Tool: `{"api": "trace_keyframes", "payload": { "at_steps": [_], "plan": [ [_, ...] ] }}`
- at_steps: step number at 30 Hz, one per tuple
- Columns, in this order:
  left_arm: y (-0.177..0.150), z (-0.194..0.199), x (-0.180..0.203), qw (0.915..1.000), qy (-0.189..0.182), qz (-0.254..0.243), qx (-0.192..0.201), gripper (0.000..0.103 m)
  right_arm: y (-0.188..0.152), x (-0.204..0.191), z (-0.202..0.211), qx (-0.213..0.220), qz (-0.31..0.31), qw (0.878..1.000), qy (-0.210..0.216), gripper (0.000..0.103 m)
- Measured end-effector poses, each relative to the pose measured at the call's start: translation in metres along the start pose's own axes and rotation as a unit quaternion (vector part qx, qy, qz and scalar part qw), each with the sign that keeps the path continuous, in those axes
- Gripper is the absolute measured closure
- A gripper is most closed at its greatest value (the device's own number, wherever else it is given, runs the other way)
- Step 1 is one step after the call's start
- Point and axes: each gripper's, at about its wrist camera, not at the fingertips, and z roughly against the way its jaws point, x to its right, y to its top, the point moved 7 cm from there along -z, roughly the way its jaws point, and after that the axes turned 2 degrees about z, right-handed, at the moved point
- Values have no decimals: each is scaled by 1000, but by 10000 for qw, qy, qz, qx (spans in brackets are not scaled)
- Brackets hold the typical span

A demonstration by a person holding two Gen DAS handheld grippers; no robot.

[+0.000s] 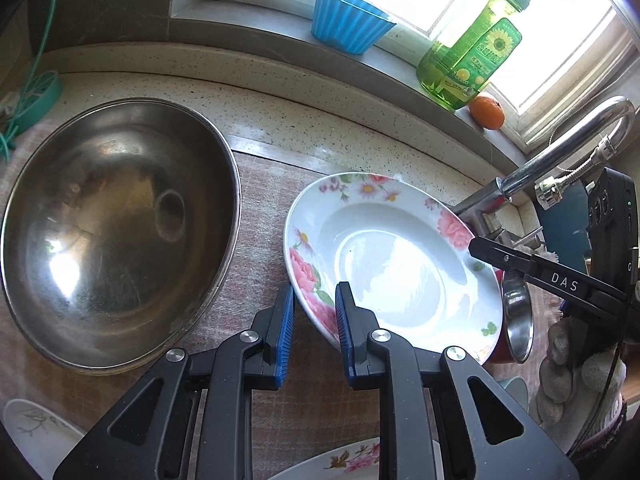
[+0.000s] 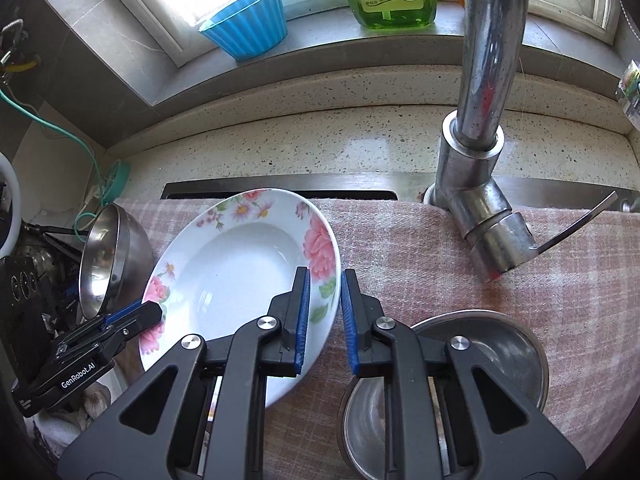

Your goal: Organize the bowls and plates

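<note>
A white deep plate with pink flowers (image 1: 392,256) is held tilted above the checked cloth, one gripper on each side. My left gripper (image 1: 314,300) straddles its near-left rim, blue pads on either side with a gap. My right gripper (image 2: 324,292) straddles its right rim (image 2: 328,280), pads likewise a little apart. The plate also shows in the right wrist view (image 2: 240,264). A large steel bowl (image 1: 116,232) sits to the left. A small steel bowl (image 2: 452,364) sits under my right gripper.
A chrome tap (image 2: 480,128) stands at the right on the speckled counter (image 1: 280,108). On the sill are a blue cup (image 1: 348,20), a green bottle (image 1: 468,52) and an orange (image 1: 486,112). Other plates (image 1: 36,428) (image 1: 352,460) lie at the near edge.
</note>
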Motion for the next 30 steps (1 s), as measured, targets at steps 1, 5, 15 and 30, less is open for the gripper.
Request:
{"api": "trace_keyframes", "payload": {
  "at_steps": [1,5,15,30],
  "plan": [
    [0,1,0,10000,0,1,15,84,-1,-1,1,4,-11,10000,30,87],
    [-1,6,-1,10000,15,-20,51,84,-9,-4,6,22,50,10000,79,87],
    [-9,28,0,9998,-59,-95,161,84,-24,-8,21,100,59,9998,156,87],
    [-29,64,0,9991,-100,-240,347,84,-65,-31,54,192,158,9995,212,87]
  ]
}}
